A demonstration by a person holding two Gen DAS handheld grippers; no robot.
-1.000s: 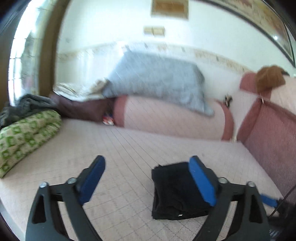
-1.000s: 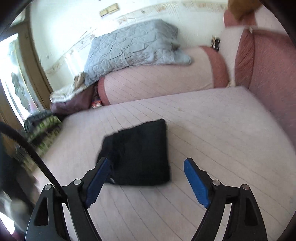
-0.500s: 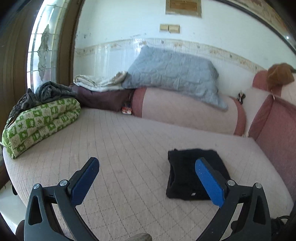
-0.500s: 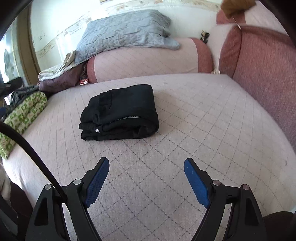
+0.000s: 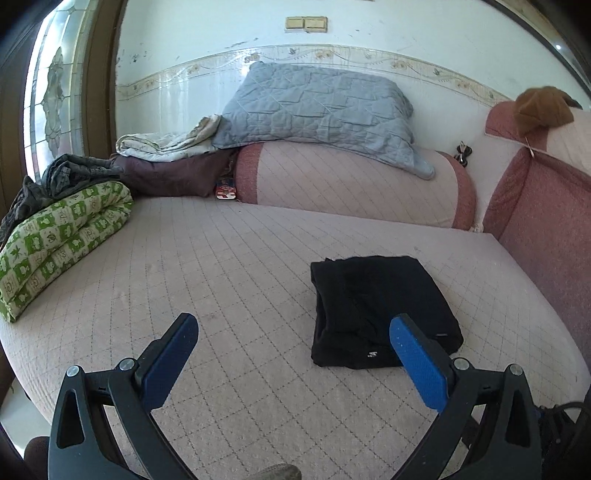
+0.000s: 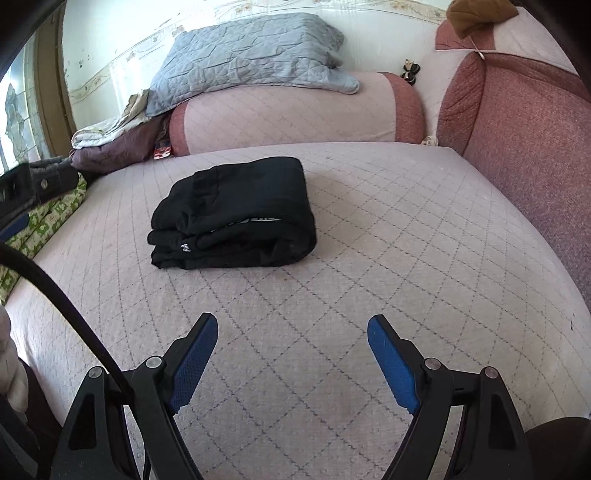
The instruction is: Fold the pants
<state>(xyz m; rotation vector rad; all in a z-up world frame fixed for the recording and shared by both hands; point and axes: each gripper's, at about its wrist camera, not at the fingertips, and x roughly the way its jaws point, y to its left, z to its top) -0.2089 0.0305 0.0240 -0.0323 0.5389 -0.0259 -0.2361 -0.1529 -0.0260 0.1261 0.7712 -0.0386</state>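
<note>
Both the left gripper (image 5: 293,350) and the right gripper (image 6: 291,354) hang released and empty above the mattress (image 6: 406,229), the folded black pants (image 6: 236,214) lying apart toward its far edge.

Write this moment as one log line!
pants: folded, on bed | left tongs: open, empty | right tongs: open, empty

Quilted pink daybed (image 5: 229,266) with bolster (image 5: 347,181) against white wall (image 5: 207,33). Grey quilt (image 5: 317,107) on bolster. Patterned-glass window (image 5: 51,96) at left, daylit.
</note>
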